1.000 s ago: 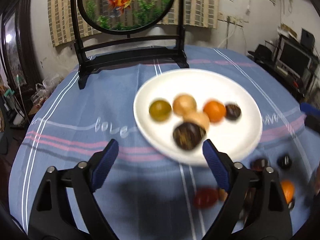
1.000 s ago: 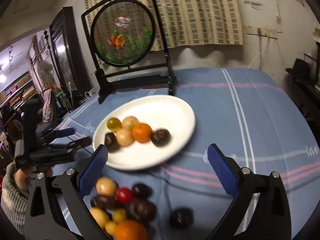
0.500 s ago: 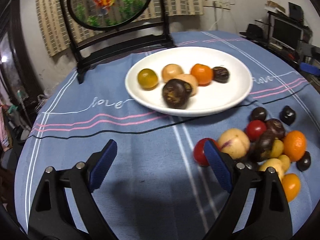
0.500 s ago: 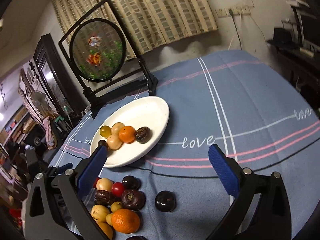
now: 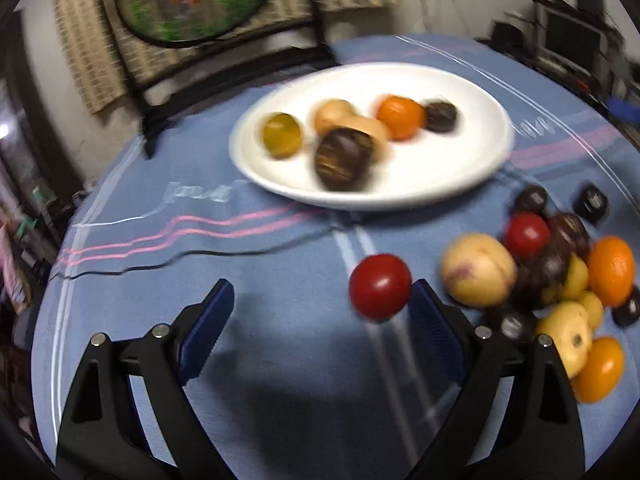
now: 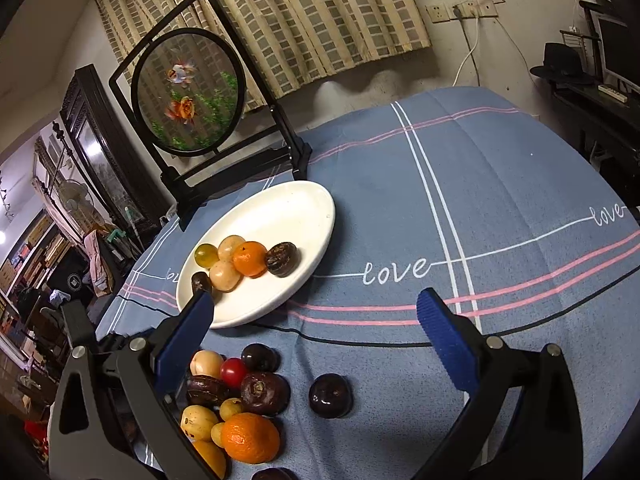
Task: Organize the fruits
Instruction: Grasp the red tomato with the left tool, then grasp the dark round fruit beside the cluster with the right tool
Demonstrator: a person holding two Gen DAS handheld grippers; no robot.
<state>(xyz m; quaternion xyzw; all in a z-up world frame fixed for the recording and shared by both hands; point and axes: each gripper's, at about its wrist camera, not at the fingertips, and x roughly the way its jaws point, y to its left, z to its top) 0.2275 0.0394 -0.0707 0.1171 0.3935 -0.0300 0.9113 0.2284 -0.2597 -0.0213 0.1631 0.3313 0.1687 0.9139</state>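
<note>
A white oval plate [image 5: 452, 168] [image 6: 280, 216] on the blue tablecloth holds several fruits: a dark one [image 5: 342, 160], an orange [image 5: 400, 117], tan and yellow-green ones. A pile of loose fruits [image 5: 560, 272] [image 6: 240, 400] lies on the cloth near the plate. A red tomato [image 5: 379, 286] lies apart from the pile, just left of the left gripper's right finger. My left gripper [image 5: 320, 308] is open and empty, low over the cloth. My right gripper [image 6: 316, 320] is open and empty above the pile; a dark fruit [image 6: 331, 395] lies between its fingers.
A round goldfish screen on a black stand [image 6: 188, 92] [image 5: 192, 0] stands behind the plate. The tablecloth [image 6: 480, 200] drops off at the table edge on the right, with dark furniture [image 6: 592, 92] beyond it.
My left gripper has pulled back from the plate and swung right toward the red tomato and the pile. My right gripper has risen and drawn back; the plate looks farther away.
</note>
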